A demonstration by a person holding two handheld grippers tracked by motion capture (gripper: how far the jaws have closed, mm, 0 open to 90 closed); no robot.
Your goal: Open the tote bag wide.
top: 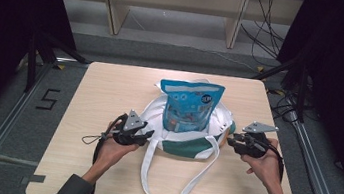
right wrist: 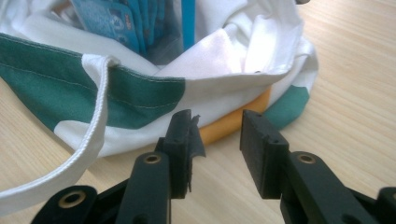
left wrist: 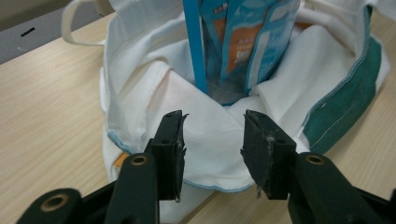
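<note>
A white cloth bag [top: 183, 131] with a green band lies crumpled in the middle of the light wooden worktop [top: 105, 88]. A blue snack pouch [top: 189, 104] stands upright inside its open mouth, and its top rises well above the cloth. One long white strap [top: 169, 177] of the bag makes a loop toward the near edge of the worktop.

The left gripper [top: 147, 134] is held in the person's left hand [top: 112, 149] just beside the left side of the bag. In the left gripper view its fingers [left wrist: 170, 149] are spread apart, with a wide gap, and they grasp nothing; the white folded rim of the bag lies directly in front of them and partly between the tips.

The right gripper [top: 230, 141] is held in the right hand [top: 264, 164] at the right side of the bag. In the right gripper view its fingers [right wrist: 261, 149] are also apart and empty. They are near the edge of the bag, where a small orange part of the cloth [right wrist: 238, 119] shows under the white and green layers, but they do not touch it. The strap passes at the left of this view.
</note>
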